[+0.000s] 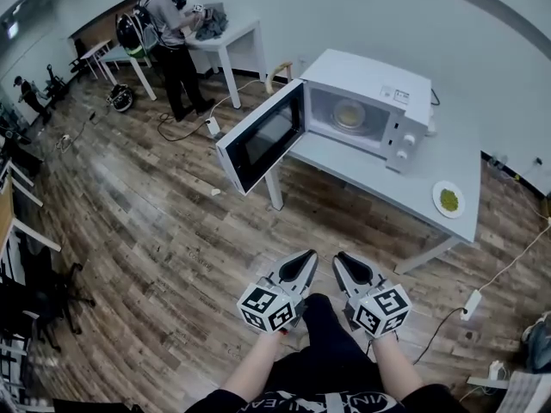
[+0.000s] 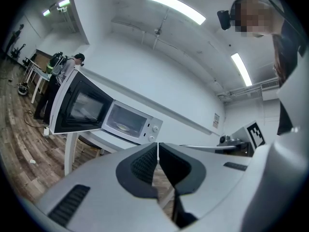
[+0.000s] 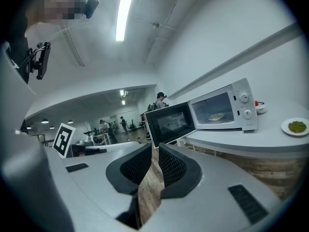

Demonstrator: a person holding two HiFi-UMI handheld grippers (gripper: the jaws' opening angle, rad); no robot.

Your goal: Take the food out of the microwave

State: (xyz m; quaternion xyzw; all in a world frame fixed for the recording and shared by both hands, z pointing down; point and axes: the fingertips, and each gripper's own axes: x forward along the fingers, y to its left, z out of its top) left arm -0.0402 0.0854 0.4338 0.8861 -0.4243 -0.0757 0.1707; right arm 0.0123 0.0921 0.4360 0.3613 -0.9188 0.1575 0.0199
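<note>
A white microwave (image 1: pixel 366 110) stands on a pale table (image 1: pixel 392 183) with its door (image 1: pixel 261 138) swung wide open to the left. Inside it lies a plate of yellowish food (image 1: pixel 349 114), which also shows in the left gripper view (image 2: pixel 123 127) and the right gripper view (image 3: pixel 216 116). My left gripper (image 1: pixel 307 260) and right gripper (image 1: pixel 341 261) are held side by side low in the head view, well short of the table. Both are shut with nothing between the jaws.
A small plate of green food (image 1: pixel 449 200) sits on the table right of the microwave. A person (image 1: pixel 172 37) works at another table at the far left. Cables and a power strip (image 1: pixel 471 304) lie on the wooden floor to the right.
</note>
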